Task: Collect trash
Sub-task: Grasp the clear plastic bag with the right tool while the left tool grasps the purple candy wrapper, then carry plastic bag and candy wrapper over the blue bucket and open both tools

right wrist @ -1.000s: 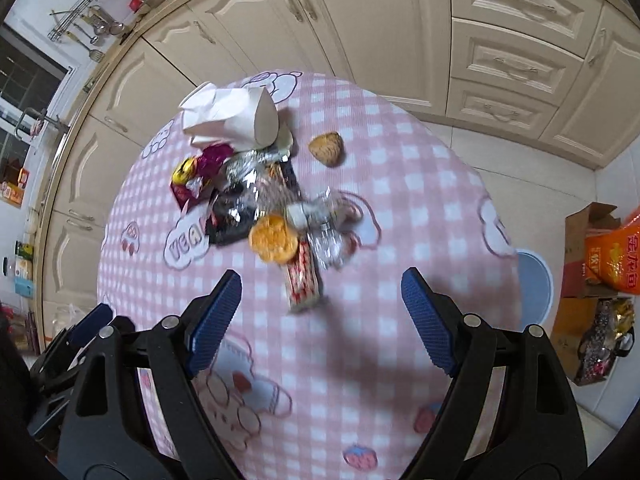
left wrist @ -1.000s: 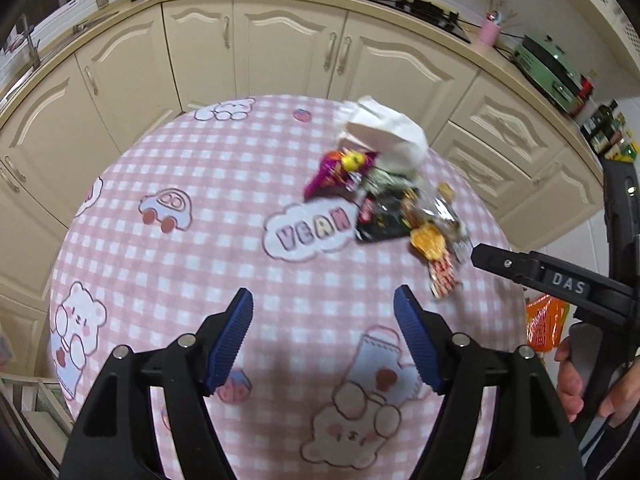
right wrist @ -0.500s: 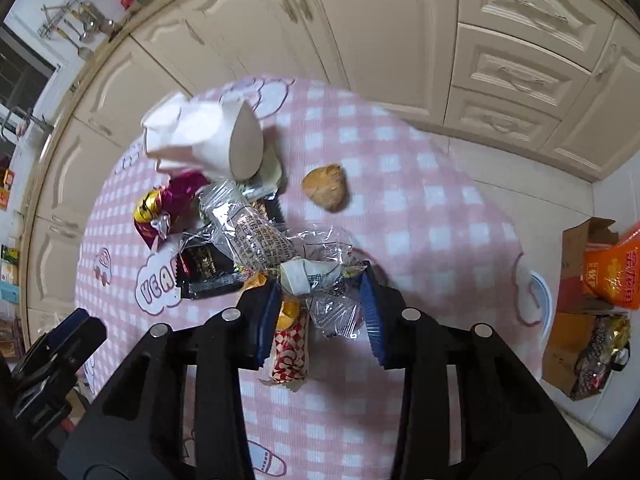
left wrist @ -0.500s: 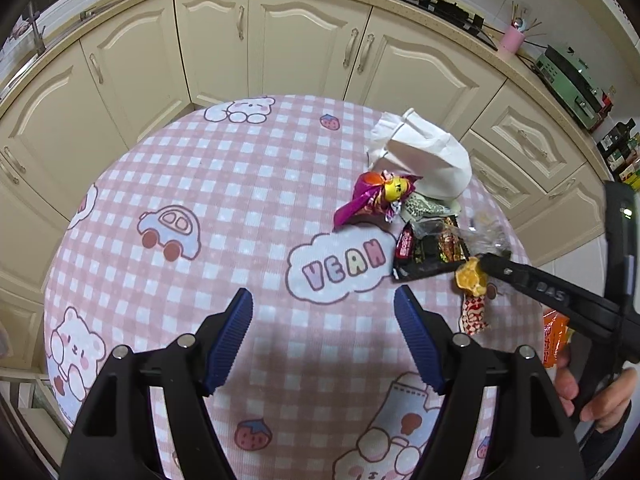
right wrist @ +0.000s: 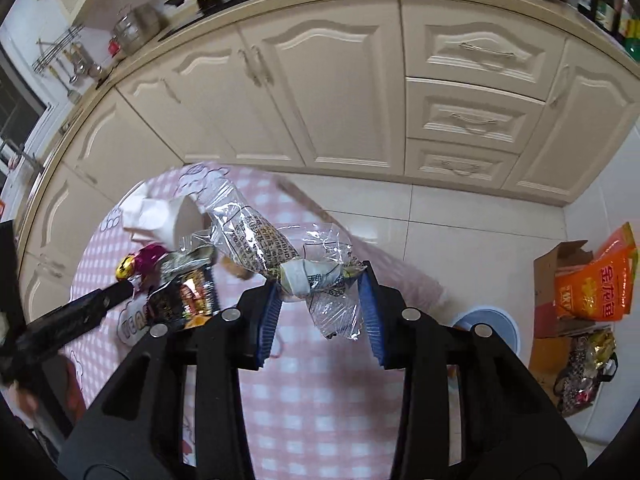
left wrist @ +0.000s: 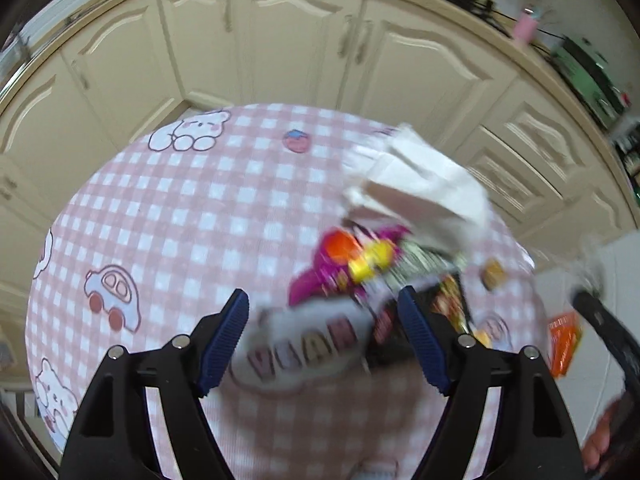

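My right gripper (right wrist: 320, 312) is shut on a crumpled clear plastic wrapper (right wrist: 276, 252) and holds it lifted above the pink checked table (right wrist: 320, 420). My left gripper (left wrist: 324, 336) is open and empty, low over the table (left wrist: 180, 220), just short of the trash pile. The pile holds a purple and yellow wrapper (left wrist: 352, 264), a dark snack packet (left wrist: 444, 304) and a white paper bag (left wrist: 416, 184). The pile also shows in the right wrist view, with the dark packet (right wrist: 184, 296) and the white bag (right wrist: 160, 216). The left wrist view is blurred.
Cream kitchen cabinets (right wrist: 340, 92) curve behind the table. On the floor to the right stand a white-lidded bin (right wrist: 492, 324), a cardboard box with an orange bag (right wrist: 596, 280) and a bag of wrappers (right wrist: 584, 372).
My right gripper closed on the clear wrapper and lifted it off the pile, swinging up and right. My left gripper moved forward toward the pile, staying open.
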A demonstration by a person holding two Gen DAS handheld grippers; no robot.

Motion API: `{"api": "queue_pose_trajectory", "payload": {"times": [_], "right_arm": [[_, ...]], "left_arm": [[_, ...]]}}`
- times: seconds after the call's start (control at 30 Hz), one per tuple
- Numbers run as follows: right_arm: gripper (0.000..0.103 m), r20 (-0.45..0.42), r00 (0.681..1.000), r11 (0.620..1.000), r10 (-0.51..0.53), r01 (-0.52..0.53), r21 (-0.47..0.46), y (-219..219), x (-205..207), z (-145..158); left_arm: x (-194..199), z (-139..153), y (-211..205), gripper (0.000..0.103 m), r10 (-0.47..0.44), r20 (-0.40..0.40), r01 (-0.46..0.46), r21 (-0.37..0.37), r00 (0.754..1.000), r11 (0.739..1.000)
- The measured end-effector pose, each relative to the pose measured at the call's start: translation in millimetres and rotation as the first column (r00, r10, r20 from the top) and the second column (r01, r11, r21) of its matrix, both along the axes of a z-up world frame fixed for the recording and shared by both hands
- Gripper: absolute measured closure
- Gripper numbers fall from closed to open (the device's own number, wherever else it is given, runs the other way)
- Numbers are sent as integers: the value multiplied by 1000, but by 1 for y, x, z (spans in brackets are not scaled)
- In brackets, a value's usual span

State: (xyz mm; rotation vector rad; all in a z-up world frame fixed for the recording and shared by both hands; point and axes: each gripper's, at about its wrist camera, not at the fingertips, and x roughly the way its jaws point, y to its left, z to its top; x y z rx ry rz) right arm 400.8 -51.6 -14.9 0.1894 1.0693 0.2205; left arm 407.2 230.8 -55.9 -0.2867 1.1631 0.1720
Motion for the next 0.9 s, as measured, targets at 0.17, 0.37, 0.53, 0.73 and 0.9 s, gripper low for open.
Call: {"api": "queue_pose_trajectory", "payload": {"times": [0.17,0.37,0.53,0.73,0.9], "right_arm": [[66,-30,999,1000,-12,12,12,-18,-2,-13],[66,-36,999,999,-39,39,13,-36,-14,-14],[66,-20,999,999,-43,44,13,-45,-33,-5],[66,-7,998,998,-59,59,24,-60,-61,6],[66,5,997,997,-77,76,22,-78,-85,11]], "left_arm": [[12,-14,12,75,31,-15,-32,-43,999,999],[-12,3,10,76,38,16,-38,-4,999,999],[-41,20,8,76,33,41,-34,20,999,999],[-77,35,-3,76,1,65,-1,13,998,1000],[-101,41,-21,76,-32,72,32,2,997,999]]}}
